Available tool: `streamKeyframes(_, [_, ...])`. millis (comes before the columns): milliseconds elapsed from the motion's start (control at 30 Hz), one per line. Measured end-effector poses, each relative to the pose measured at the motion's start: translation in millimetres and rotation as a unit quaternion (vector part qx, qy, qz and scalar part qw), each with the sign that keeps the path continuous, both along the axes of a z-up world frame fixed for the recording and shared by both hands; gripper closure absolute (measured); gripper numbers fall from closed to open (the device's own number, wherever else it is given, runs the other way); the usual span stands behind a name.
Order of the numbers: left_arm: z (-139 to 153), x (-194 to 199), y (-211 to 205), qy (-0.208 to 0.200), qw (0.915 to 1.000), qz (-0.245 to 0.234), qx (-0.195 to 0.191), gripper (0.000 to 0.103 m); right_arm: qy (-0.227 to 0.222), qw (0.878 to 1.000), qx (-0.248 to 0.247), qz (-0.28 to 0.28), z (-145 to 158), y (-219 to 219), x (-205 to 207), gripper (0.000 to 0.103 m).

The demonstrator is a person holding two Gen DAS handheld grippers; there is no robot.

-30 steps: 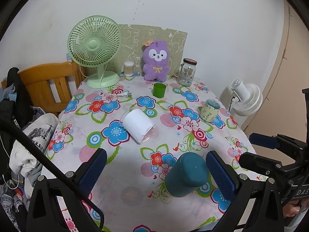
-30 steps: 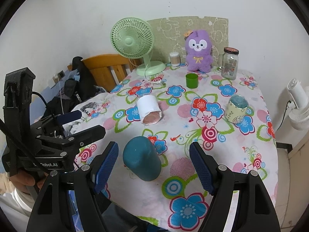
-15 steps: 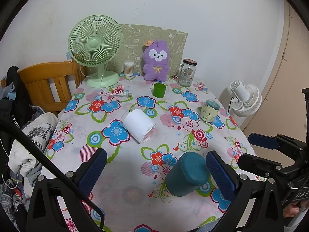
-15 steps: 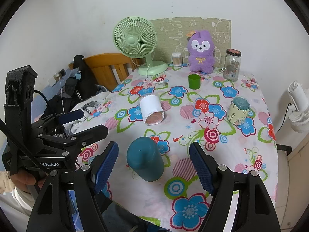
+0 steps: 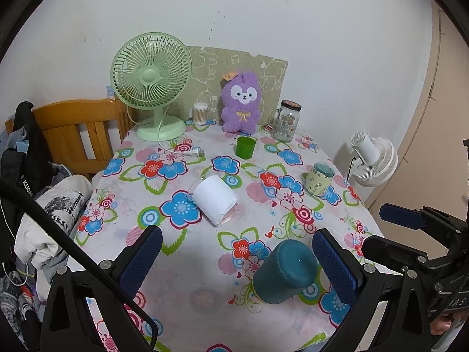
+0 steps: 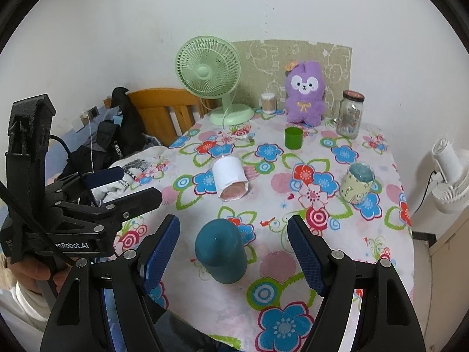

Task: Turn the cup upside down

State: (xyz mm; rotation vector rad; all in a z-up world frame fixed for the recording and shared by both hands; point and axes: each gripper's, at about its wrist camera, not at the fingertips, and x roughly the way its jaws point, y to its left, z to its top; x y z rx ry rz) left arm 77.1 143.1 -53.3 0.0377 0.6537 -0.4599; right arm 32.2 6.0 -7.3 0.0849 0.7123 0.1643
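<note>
White wall behind; floral tablecloth (image 6: 381, 234) covers table. Green desk fan (image 6: 209, 73) and purple plush (image 6: 304, 94) at far edge. White cup (image 6: 230, 177) on its side mid-table. Teal cup (image 6: 221, 250) near front edge, closed end up, seemingly inverted already. Right gripper (image 6: 234, 252) spread wide around it, no contact. Left gripper (image 5: 234, 264) also wide, empty. Likely release stage; next: draw back without knocking cup.

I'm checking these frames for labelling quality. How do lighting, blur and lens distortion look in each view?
Left wrist view: soft even light, no glare, sharp on the teal cup; fisheye bends the wall edges. Right wrist view: equally sharp, faint shadow beside the cup, black vignette at the corners.
</note>
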Motion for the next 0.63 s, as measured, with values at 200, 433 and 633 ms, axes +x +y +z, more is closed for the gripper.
streamKeyframes(200, [7.2,-3.3,1.3,-0.016,0.9999,0.004,-0.004,0.000,-0.022,1.000,-0.005,-0.006,7.4,0.1,-2.7,0.025])
streamKeyframes(433, [6.9,-4.8,-1.1,-0.020,0.9998,-0.001,-0.001,0.000,-0.023,1.000,0.000,-0.004,8.0,-0.2,-3.5,0.025])
streamKeyframes(633, [7.2,-6.6,-2.3,-0.025,0.9997,-0.004,0.003,0.000,-0.021,1.000,0.003,-0.005,7.6,-1.2,-3.6,0.025])
